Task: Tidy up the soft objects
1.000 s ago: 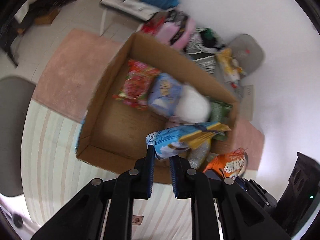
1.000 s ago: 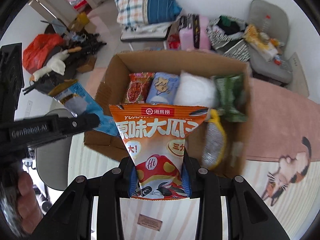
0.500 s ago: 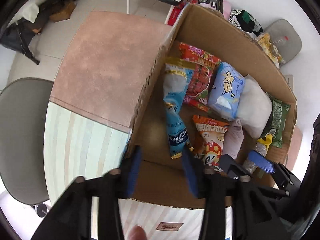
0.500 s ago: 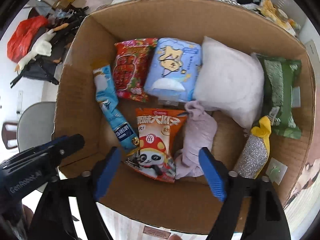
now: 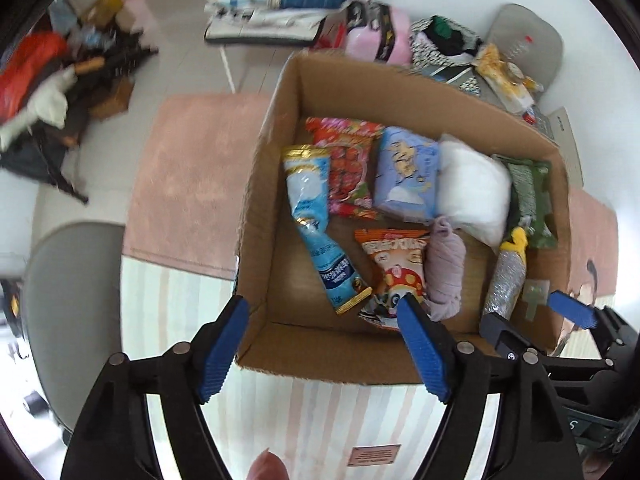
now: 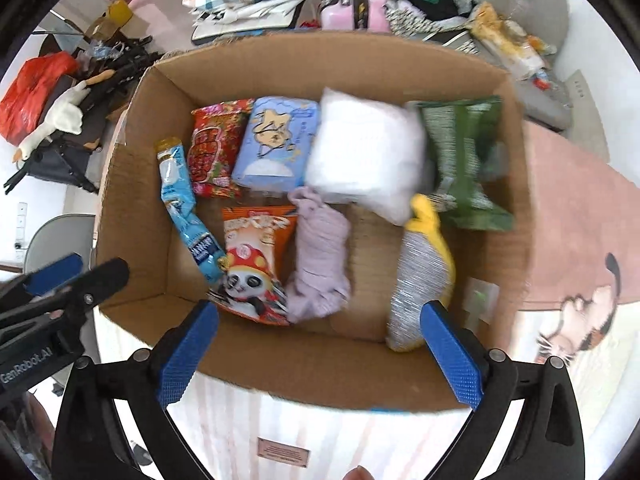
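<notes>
Both the left tongs (image 5: 322, 344) and right tongs (image 6: 318, 354) gape wide and hold nothing, poised above the near wall of the cardboard box (image 6: 320, 364) at the desk's far edge. Inside lie the orange panda snack bag (image 6: 254, 266), the blue packet (image 6: 186, 210) and a lilac cloth (image 6: 320, 254). Best now to lift both tongs straight clear, without snagging the rim.

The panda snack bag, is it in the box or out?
In. The panda snack bag lies on the cardboard box floor, between the blue packet and purple cloth.
</notes>
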`<control>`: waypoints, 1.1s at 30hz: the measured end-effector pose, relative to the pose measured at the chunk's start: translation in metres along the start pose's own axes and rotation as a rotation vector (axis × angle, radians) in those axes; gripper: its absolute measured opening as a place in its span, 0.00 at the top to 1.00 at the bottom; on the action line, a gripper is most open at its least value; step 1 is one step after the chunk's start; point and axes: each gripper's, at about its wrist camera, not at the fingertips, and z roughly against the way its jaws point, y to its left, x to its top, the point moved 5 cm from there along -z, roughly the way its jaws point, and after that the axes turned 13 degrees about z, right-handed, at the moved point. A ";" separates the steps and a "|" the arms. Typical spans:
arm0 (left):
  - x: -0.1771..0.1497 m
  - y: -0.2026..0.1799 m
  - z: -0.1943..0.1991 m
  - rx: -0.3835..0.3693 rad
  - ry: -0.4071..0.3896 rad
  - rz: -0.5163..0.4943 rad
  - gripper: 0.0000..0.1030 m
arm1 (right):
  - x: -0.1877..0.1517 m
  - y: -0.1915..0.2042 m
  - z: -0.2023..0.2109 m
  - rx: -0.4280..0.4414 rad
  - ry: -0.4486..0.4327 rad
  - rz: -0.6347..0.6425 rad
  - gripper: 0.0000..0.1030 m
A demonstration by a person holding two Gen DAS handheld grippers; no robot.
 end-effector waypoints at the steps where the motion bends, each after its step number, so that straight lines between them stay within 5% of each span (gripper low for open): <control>1: -0.001 -0.002 0.004 0.011 -0.022 -0.017 0.21 | -0.006 -0.003 0.005 -0.007 -0.010 -0.009 0.00; 4: -0.007 -0.008 0.018 0.032 -0.086 -0.045 0.03 | -0.019 -0.014 0.022 -0.032 -0.045 -0.036 0.00; 20: -0.035 -0.016 0.082 0.001 -0.217 -0.068 0.02 | -0.071 -0.042 0.111 -0.176 -0.192 -0.112 0.00; 33: -0.130 -0.003 0.193 -0.071 -0.375 -0.096 0.02 | -0.175 -0.010 0.242 -0.234 -0.390 -0.112 0.00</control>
